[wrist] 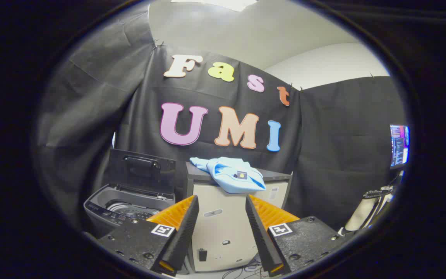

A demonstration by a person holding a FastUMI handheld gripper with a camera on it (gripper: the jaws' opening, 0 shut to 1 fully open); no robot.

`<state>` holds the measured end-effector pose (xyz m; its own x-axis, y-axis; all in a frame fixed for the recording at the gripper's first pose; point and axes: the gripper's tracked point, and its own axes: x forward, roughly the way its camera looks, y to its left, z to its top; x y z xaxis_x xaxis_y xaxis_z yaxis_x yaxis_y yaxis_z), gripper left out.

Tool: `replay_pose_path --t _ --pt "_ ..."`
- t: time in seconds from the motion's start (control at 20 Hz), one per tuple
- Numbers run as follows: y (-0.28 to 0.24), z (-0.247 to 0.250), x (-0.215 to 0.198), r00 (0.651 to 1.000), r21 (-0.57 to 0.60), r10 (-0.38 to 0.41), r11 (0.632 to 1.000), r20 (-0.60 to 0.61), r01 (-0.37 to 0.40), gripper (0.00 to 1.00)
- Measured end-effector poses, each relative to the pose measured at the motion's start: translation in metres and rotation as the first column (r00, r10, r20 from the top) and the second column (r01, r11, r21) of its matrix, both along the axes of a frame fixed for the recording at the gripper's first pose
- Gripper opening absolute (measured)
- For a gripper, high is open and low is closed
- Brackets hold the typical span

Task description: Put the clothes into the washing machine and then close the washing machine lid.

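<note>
Your gripper (222, 209) is closest, with its two fingers spread apart and nothing between them. Beyond them stands a pale cabinet (223, 228). The light blue clothes (230, 174) lie in a heap on its dark top. Just beside the cabinet sits the washing machine (126, 209), with its lid (141, 170) standing up open.

Light blue clothes (232, 173) — plain, with one small dark tag — lie on a cabinet (223, 228) with an off-white front and a dark grey top. The washing machine (128, 209) is dark grey; its raised lid (142, 170) is black. Gripper (222, 211) bears black-and-white square markers. Booth cloth: black — wall above: white.
</note>
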<state>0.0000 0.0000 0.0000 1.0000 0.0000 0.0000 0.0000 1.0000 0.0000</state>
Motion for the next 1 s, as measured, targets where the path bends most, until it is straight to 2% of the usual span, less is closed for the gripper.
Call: replay_pose_path --t 0.3,0.6,1.0 --pt "0.002 -0.009 0.005 1.0 0.05 -0.004 0.999 -0.006 0.004 0.74" --pt "0.001 -0.004 0.009 1.0 0.032 -0.021 0.999 -0.008 0.022 0.74" --pt "-0.009 -0.006 0.005 0.999 0.068 -0.052 0.996 -0.002 0.052 0.74"
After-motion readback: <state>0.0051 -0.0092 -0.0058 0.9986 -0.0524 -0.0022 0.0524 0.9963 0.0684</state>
